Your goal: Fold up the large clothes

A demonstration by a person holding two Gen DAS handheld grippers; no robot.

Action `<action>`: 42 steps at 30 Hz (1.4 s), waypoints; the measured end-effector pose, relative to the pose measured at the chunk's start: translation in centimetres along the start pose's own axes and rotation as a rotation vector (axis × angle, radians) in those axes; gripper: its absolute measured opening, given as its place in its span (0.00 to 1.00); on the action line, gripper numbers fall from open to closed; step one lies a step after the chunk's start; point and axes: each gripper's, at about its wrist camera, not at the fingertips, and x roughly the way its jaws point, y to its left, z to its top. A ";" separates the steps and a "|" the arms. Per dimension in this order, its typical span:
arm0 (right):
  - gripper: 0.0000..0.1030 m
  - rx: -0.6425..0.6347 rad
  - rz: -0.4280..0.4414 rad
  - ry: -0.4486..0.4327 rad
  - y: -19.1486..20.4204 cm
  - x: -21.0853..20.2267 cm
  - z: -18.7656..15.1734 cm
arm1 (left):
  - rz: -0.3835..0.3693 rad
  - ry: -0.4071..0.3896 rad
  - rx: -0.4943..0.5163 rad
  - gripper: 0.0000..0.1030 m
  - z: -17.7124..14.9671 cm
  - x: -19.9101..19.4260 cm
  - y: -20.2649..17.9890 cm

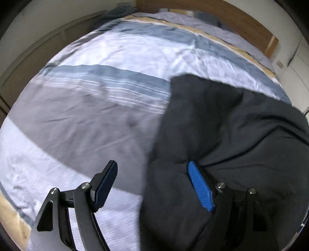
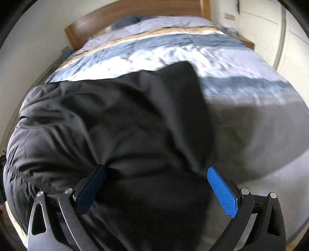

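A large black padded garment (image 1: 231, 125) lies on the bed and fills the right half of the left wrist view. My left gripper (image 1: 154, 173) is open at the garment's left edge: the blue-padded fingertip (image 1: 199, 185) rests against the black fabric and the other finger (image 1: 107, 183) hangs over the duvet. In the right wrist view the same black garment (image 2: 108, 125) spreads across the left and middle. My right gripper (image 2: 156, 175) is open wide, with a bunched fold of the garment lying between its fingers, not pinched.
The bed is covered by a duvet (image 1: 115, 58) striped in blue, white and grey. A wooden headboard (image 2: 135, 13) and a pale pillow (image 2: 164, 23) are at the far end. White cabinet doors (image 2: 289, 48) stand at the right, and a wall runs along the other side of the bed.
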 end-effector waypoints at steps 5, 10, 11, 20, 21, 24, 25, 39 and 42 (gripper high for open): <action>1.00 0.044 -0.035 -0.023 -2.7 -2.4 -1.1 | -0.033 -0.046 -0.070 0.73 -0.3 -2.9 3.8; 1.00 0.092 0.019 -0.037 -3.7 -4.2 -2.3 | -0.115 -0.009 -0.113 0.73 -0.6 -2.9 5.1; 1.00 0.108 0.042 -0.033 -3.9 -4.2 -2.5 | -0.135 0.000 -0.112 0.73 -0.7 -2.6 5.1; 1.00 0.275 0.272 0.081 -5.6 0.9 -5.0 | -0.359 0.098 -0.162 0.73 -1.5 2.9 3.6; 0.99 0.297 0.304 0.097 -5.8 1.8 -5.3 | -0.398 0.117 -0.174 0.73 -1.6 3.8 3.5; 1.00 0.371 0.412 0.135 -6.5 4.3 -6.2 | -0.515 0.175 -0.225 0.76 -2.1 6.7 3.8; 1.00 0.388 0.439 0.136 -6.7 4.9 -6.4 | -0.553 0.196 -0.246 0.80 -2.4 7.7 4.0; 1.00 0.369 0.759 0.185 -1.5 9.1 -6.2 | -0.891 0.281 -0.202 0.88 -4.2 10.3 -1.1; 1.00 0.357 0.732 0.183 -0.5 9.0 -6.3 | -0.832 0.214 -0.193 0.74 -4.8 8.6 -2.7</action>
